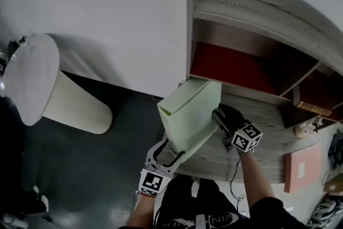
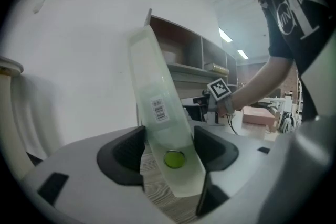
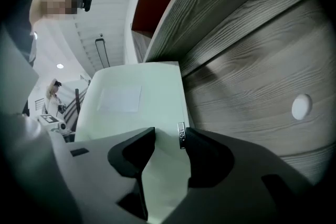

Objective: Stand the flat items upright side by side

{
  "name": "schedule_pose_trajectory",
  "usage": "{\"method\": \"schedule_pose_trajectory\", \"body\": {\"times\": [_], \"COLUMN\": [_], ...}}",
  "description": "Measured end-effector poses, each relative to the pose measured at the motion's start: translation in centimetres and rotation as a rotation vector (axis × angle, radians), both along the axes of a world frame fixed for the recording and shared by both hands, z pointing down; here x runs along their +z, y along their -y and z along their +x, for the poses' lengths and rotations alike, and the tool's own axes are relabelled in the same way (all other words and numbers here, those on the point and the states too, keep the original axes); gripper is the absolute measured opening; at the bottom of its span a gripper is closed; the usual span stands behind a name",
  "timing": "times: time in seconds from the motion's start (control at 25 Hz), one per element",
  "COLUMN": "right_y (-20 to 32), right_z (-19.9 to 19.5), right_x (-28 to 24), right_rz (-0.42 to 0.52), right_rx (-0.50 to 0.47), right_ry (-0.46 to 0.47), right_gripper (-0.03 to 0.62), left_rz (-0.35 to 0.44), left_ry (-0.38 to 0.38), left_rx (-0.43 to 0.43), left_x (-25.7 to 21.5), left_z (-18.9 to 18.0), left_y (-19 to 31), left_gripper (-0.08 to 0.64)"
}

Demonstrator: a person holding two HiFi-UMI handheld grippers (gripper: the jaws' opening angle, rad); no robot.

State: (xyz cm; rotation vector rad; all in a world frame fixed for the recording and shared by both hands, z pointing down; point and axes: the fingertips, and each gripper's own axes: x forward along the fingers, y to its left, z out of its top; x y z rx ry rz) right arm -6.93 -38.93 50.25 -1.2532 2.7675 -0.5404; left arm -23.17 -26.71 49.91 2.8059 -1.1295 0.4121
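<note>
Two grippers are both on one pale green file box (image 1: 192,115), nothing else is in hand. My left gripper (image 1: 167,154) is clenched on the box's narrow spine end, with a pad against each side of it. My right gripper (image 1: 218,117) is clamped on the opposite edge; in the right gripper view the pale green panel fills the gap between the black pads. The box sits over the front left corner of the grey wood-grain desk top (image 1: 257,142), just below the shelf unit (image 1: 252,2). It is not upright: it is tilted, with the broad face turned up toward the head camera. Its long axis runs from my left gripper at the lower left up toward the shelf's left cubby, whose back is red (image 1: 230,67). In the left gripper view (image 2: 169,144) the spine (image 2: 160,107) rises out of the jaws and leans left. The spine looks like smooth, slightly translucent plastic. It carries a white barcode label (image 2: 159,110) and a round green finger hole (image 2: 174,159). In the right gripper view (image 3: 170,144) the face (image 3: 136,102) is flat and matte, with a paler rectangular patch (image 3: 119,98). A small metal clip (image 3: 181,136) sits against the right-hand pad. A white ribbed cylinder (image 1: 75,104) stands on the dark floor, well apart. A pink flat item (image 1: 301,169) lies at the desk's right end.
</note>
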Motion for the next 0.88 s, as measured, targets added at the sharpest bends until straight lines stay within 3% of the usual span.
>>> {"method": "schedule_pose_trajectory", "body": {"times": [0.04,0.12,0.2,0.36,0.68,0.88], "right_y": [0.2,0.5,0.9,0.8,-1.4,-0.5], "right_z": [0.1,0.1,0.1,0.6,2.3,1.9], "right_x": [-0.1,-0.4,-0.3,0.4,7.1,7.6], "right_rz": [0.003,0.012,0.004,-0.036,-0.253,-0.300], "right_rx": [0.007,0.016,0.029,0.043,0.079,0.095], "right_ry": [-0.007,-0.020,-0.004,0.018,-0.103,-0.126], "right_gripper": [0.172,0.066,0.030,0.023,0.008,0.005], "left_rz": [0.001,-0.003,-0.022,-0.050,-0.051,-0.055], "left_ry": [0.018,0.042,0.067,0.073,-0.009,0.077], "left_rx": [0.013,0.022,-0.001,-0.043,-0.055,-0.079], "left_x": [0.3,1.0,1.9,2.5,0.7,1.8], "left_z": [0.8,2.3,3.2,3.8,4.9,4.6], "left_y": [-0.4,-1.0,-1.1,-1.0,0.9,1.0], "left_gripper": [0.291,0.291,0.290,0.288,0.295,0.288]}}
